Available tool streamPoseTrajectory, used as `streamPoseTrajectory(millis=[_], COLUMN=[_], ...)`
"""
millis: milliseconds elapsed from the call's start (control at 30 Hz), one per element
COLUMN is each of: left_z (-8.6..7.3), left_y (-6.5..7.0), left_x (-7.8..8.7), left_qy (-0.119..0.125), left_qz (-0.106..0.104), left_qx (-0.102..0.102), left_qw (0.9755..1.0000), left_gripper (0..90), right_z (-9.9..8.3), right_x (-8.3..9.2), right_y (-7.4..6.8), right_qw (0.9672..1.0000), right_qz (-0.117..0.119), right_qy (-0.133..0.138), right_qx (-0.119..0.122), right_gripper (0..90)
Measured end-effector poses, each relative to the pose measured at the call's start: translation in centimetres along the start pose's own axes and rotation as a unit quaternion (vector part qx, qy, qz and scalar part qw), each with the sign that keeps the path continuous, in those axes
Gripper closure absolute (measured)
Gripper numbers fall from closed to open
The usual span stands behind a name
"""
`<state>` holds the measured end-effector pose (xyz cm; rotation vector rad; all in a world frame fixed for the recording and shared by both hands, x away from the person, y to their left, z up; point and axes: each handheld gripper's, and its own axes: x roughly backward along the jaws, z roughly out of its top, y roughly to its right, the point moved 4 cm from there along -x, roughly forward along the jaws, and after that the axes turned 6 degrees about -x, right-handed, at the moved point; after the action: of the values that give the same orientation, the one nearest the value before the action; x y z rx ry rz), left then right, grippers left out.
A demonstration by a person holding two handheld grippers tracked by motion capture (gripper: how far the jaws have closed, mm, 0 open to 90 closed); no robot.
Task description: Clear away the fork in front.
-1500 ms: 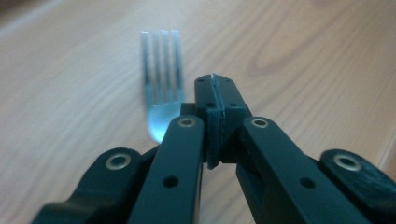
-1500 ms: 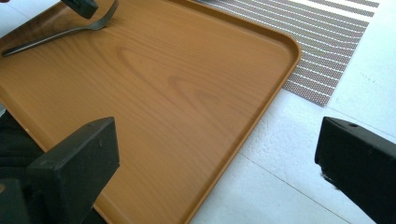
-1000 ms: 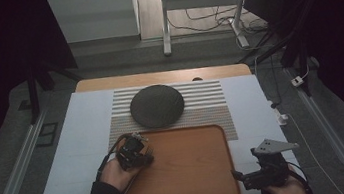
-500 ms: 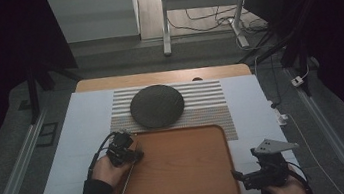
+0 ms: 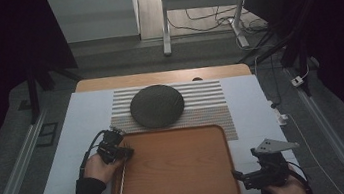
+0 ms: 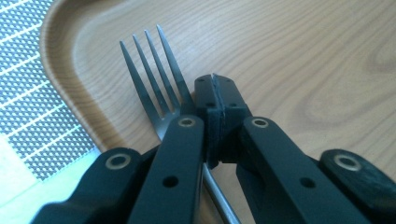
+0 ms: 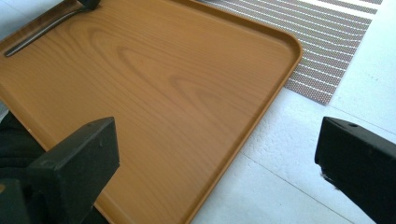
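A metal fork [image 6: 154, 79] lies in the wooden tray [image 5: 179, 169] along its left side, tines toward the far left corner, handle [image 5: 120, 183] pointing at the person. My left gripper [image 5: 126, 152] sits over the fork's neck. In the left gripper view its jaws [image 6: 215, 81] are shut, pads meeting with nothing seen between them, and the fork runs beside and under the left jaw. My right gripper [image 5: 239, 175] rests at the tray's near right corner, open and empty [image 7: 215, 135]. The right gripper view also catches the fork handle [image 7: 42, 30] across the tray [image 7: 163, 84].
A dark round plate [image 5: 156, 105] sits on a striped mat [image 5: 207, 110] just beyond the tray. A white cloth [image 5: 78, 124] covers the table around them. The mat's corner [image 7: 327, 51] lies right of the tray.
My left gripper has shifted a little left at the tray's far left corner, and the fork now lies flat along the tray's left side. The right gripper has stayed put.
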<state>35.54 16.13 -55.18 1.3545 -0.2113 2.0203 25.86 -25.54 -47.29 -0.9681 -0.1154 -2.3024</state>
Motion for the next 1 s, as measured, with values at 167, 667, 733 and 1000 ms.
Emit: streamPoseTrajectory(millis=[167,667,733,1000], left_z=[0.0,0.2,0.2,0.2], left_y=[0.0,0.9,1.0,1.2], left_x=[0.0,1.6,1.9,2.8], left_qy=[0.002,0.051,0.056,0.082], left_qz=[0.004,-0.009,-0.01,-0.006], left_qx=[-0.004,-0.032,-0.039,-0.061], left_qw=[1.0,0.9982,0.9976,0.9948], left_gripper=[88.4,70.8,67.4,46.0], right_z=[0.0,0.0,0.0,0.0], right_x=[0.0,0.0,0.0,0.0], right_y=[0.0,0.0,0.0,0.0], right_qw=[1.0,1.0,1.0,1.0], right_qz=[0.0,0.002,0.002,0.003], right_qy=[0.0,0.001,0.001,-0.001], right_qx=[0.0,0.001,0.001,0.001], right_gripper=[0.0,0.0,0.0,0.0])
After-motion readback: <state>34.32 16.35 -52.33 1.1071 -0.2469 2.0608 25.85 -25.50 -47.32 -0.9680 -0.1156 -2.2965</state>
